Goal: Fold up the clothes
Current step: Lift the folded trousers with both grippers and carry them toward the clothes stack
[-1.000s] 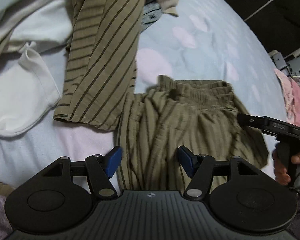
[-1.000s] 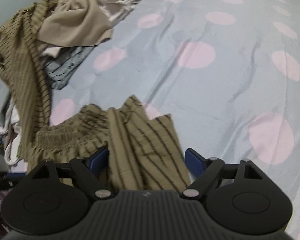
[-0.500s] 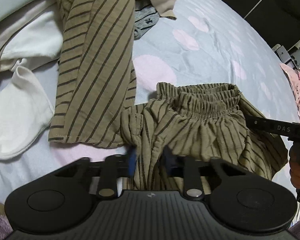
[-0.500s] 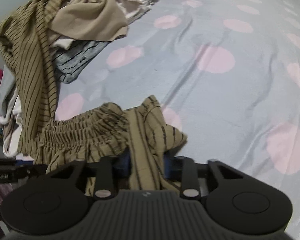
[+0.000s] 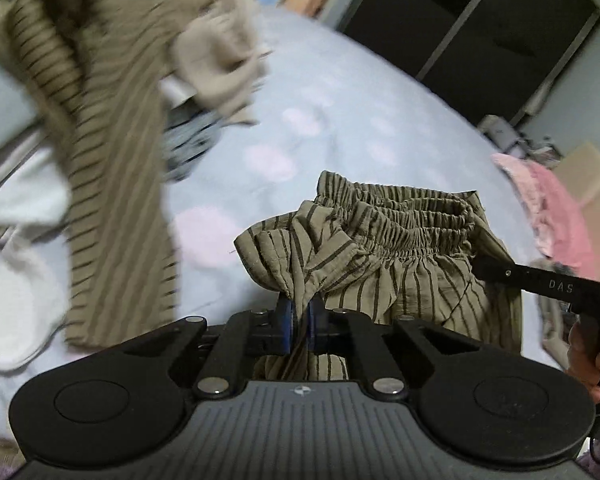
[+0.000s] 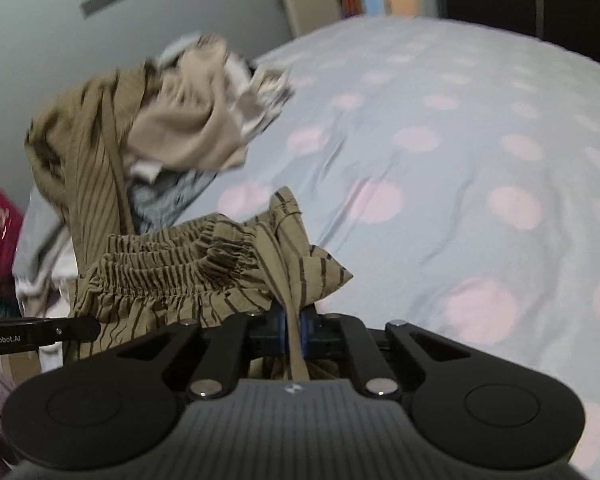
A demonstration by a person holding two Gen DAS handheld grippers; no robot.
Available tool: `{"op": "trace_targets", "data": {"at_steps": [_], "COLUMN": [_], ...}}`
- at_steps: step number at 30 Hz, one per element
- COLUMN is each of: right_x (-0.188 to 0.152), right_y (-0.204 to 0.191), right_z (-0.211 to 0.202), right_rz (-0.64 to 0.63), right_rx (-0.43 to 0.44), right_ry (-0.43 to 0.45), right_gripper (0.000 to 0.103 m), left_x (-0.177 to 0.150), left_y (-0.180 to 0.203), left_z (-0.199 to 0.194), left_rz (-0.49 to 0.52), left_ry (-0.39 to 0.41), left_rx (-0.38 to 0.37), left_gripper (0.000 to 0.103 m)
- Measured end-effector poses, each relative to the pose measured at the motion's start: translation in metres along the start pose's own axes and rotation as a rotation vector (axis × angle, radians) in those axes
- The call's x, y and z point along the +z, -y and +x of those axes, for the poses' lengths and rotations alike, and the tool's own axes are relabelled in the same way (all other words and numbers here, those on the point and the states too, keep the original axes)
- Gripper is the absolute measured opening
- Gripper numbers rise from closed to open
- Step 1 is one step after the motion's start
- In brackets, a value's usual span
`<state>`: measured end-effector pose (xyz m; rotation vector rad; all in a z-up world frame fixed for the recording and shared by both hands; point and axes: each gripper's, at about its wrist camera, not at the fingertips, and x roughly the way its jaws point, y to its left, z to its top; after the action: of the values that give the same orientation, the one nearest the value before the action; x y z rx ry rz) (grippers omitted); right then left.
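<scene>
While both grippers are closing, each is already pinching the striped shorts [image 5: 384,256]. Left gripper [image 5: 299,322]: blue pads are squeezing a bunched fold at the shorts' left edge, fabric clearly between the jaws. Right gripper [image 6: 293,330]: pads are clamping a twisted strip at the shorts' right edge. Shorts are hanging between the two grippers, elastic waistband [image 6: 168,264] running across the far side, near the front of the dotted bedsheet [image 6: 440,168]. Right gripper's black body is showing at the right of the left wrist view, a hand [image 5: 588,354] wrapping its handle. Far left on the bed, an unfolded pile is sitting: striped top [image 5: 100,128], beige garment [image 6: 188,128], white cloth [image 5: 16,304]. Pile is blurring. Pink fabric [image 5: 556,212] is lying off the bed's right side.
</scene>
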<state>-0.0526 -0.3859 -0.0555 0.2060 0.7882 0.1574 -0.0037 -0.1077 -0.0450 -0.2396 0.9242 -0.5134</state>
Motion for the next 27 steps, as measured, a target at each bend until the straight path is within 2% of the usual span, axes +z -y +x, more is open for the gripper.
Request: {"op": "trace_targets", "data": {"at_steps": [5, 13, 21, 27], "right_x": [-0.009, -0.055, -0.110, -0.142], "right_y": [0.028, 0.091, 0.156, 0.207], "right_z": [-0.080, -0.227, -0.355, -0.445], "right_rz": [0.071, 0.225, 0.341, 0.427], "right_rx": [-0.084, -0.283, -0.495, -0.643], "right_ry": [0.121, 0.260, 0.284, 0.270], "right_gripper": [0.007, 0.007, 0.007, 0.007], "left_x": [0.006, -0.011, -0.057, -0.116], "left_y": [0.062, 0.186, 0.322, 0.416], "left_z": [-0.005, 0.009, 0.042, 0.061], "left_rz": [0.110, 0.277, 0.392, 0.479], "left_ry": [0.001, -0.097, -0.260, -0.388], "left_rx": [-0.143, -0.395, -0.631, -0.742], "left_gripper": [0.006, 0.006, 0.006, 0.006]}}
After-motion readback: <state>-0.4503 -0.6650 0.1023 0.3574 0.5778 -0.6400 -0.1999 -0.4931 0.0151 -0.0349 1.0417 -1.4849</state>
